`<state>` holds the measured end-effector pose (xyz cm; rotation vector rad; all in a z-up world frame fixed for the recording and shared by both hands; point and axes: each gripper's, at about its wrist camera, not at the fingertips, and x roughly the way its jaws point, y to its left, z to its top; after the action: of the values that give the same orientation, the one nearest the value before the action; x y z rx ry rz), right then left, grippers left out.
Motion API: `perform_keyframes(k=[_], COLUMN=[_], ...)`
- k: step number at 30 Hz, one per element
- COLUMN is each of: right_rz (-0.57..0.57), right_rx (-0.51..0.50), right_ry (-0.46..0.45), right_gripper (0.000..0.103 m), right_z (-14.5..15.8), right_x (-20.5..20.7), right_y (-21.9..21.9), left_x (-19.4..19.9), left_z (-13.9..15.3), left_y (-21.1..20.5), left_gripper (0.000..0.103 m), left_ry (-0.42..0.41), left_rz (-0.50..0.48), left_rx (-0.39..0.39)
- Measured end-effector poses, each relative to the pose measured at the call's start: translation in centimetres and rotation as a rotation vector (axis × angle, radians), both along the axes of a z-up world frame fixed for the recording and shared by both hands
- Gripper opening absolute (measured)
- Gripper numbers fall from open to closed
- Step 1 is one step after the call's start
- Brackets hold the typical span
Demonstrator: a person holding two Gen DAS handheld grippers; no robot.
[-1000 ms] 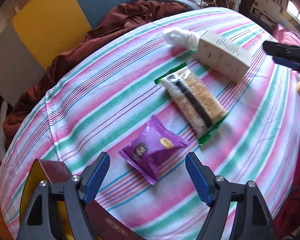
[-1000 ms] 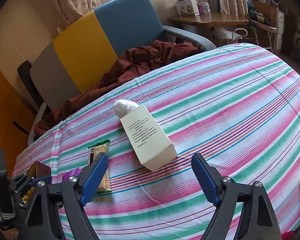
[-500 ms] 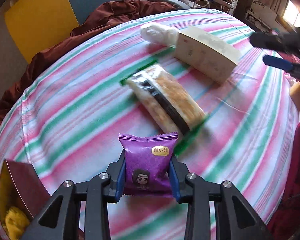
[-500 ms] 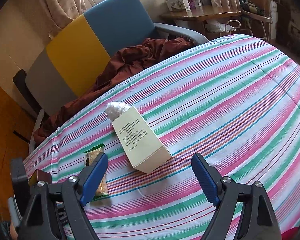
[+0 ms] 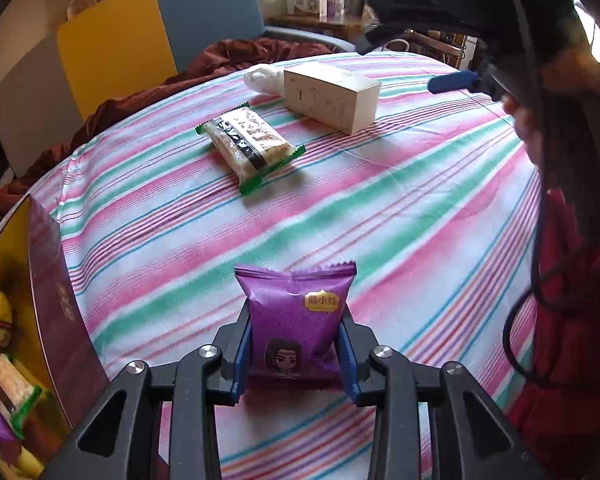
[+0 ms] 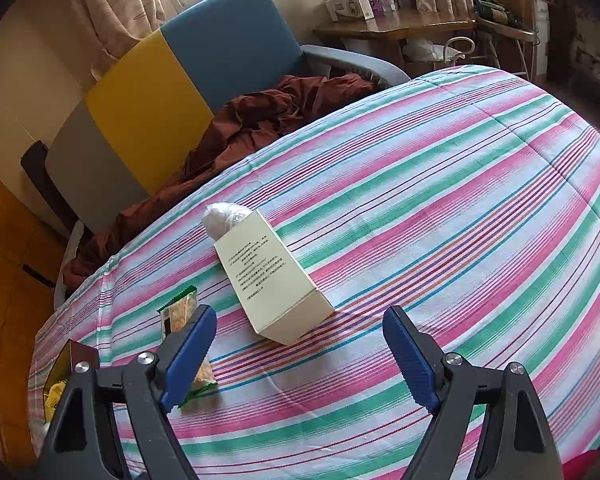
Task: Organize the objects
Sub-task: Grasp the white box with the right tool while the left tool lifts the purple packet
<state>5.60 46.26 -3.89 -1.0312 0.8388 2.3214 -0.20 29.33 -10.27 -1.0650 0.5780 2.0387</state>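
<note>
My left gripper (image 5: 295,356) is shut on a purple snack packet (image 5: 296,320) and holds it above the striped tablecloth (image 5: 380,208). A green-edged cereal bar (image 5: 246,145) lies further out, partly hidden by a finger in the right wrist view (image 6: 180,312). A cream carton (image 5: 330,97) lies beyond it, with a white plastic-wrapped lump (image 5: 262,78) at its far end. My right gripper (image 6: 300,356) is open and empty, hovering just before the carton (image 6: 270,276); it shows at the upper right of the left wrist view (image 5: 452,80).
An open maroon box (image 5: 56,304) with a yellow inside stands at the left table edge and holds several snacks. A brown blanket (image 6: 268,120) lies on a yellow, blue and grey armchair (image 6: 180,80) behind the table. A person in red (image 5: 572,320) is at the right.
My left gripper closed on the purple packet and lifted it toward the maroon box side. The right gripper stayed open and shifted only slightly.
</note>
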Motion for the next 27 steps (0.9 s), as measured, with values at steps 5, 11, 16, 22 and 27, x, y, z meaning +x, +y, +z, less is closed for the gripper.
perform_keyframes(k=[5,11,16,22,27], right_rz=[0.02,0.044,0.064,0.122,0.223], right_rx=[0.04,0.098,0.121,0.203,0.243], right_ry=[-0.018,-0.053,-0.062,-0.12,-0.282], right_gripper=[0.086,0.086,0.086,0.086,0.089], right_z=[0.0,-0.1,-0.1,0.9,-0.6], right_x=[-0.4,-1.0,-1.3,-3.8,-7.8], right_y=[-0.6,-1.4,-1.9,-2.6,-1.8], left_x=[0.5,0.5,0.2,0.0,0.1], left_z=[-0.3,-0.8,-1.0,-1.1,-1.1], left_y=[-1.1,-1.6,-1.7,-1.9,-2.1], left_gripper=[0.034,0.034,0.034,0.034,0.034], left_ry=[0.007,0.021,0.005,-0.005,0.0], left_rz=[0.007,0.001,0.002,-0.002,-0.005], left_rx=[0.066,0.107,0.135,0.164,0.174])
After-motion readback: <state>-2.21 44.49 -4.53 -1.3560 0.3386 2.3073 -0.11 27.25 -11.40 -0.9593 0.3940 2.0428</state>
